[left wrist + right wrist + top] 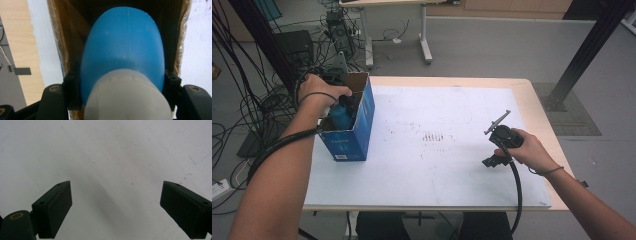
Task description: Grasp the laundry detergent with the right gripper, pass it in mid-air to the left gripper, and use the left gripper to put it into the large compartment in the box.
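My left gripper (122,82) is clamped on a bottle (125,57), one black jaw pressing each side of its blue body just above the pale grey cap that sits nearest the camera. In the left gripper view the bottle points cap-up into an open box (58,45), whose brown cardboard walls rise close on both sides, with a dark interior beyond. The high view shows what that close look cannot: the box (354,127) is blue outside, stands upright near the left edge of the table (524,100), and my left hand (319,92) is over its open top with the bottle (339,114) partly inside. The bottle is smooth, rounded at the shoulder, with a faint seam down its middle.

My right gripper (116,210) is wide open with nothing between its jaws; the right gripper view shows them spread over the scuffed white sheet (112,150). From above, that gripper (494,161) is held in my right hand (527,150) over the right side of the sheet (437,165), well apart from the box.
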Motion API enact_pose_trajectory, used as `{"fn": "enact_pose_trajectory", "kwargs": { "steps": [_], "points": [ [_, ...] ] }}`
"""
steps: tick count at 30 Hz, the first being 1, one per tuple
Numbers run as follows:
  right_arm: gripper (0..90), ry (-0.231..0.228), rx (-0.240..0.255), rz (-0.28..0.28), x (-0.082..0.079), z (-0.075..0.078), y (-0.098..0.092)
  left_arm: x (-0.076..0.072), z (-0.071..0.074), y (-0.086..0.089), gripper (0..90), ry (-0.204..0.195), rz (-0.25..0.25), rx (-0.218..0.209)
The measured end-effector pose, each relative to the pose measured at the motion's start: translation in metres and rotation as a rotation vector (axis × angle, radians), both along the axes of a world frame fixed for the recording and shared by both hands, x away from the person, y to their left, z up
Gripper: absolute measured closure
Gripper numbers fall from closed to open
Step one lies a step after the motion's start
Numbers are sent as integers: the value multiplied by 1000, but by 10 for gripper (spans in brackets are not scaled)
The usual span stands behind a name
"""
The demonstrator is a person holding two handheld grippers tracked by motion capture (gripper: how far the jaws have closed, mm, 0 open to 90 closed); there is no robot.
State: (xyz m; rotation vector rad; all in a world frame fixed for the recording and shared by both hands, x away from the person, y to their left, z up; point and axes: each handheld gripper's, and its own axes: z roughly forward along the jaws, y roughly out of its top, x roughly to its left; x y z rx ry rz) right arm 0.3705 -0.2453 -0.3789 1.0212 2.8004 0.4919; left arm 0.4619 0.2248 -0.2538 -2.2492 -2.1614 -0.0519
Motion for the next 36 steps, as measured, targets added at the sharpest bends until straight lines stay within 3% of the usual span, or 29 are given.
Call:
{"fn": "enact_pose_trajectory", "kwargs": {
  "steps": [17, 36],
  "points": [
    [106, 1, 3, 7, 0, -2, 4, -1, -19, 0, 373, 31, 2, 7],
    [105, 2, 7, 4, 1, -3, 5, -2, -20, 2, 373, 36, 7, -2]
  ]
}}
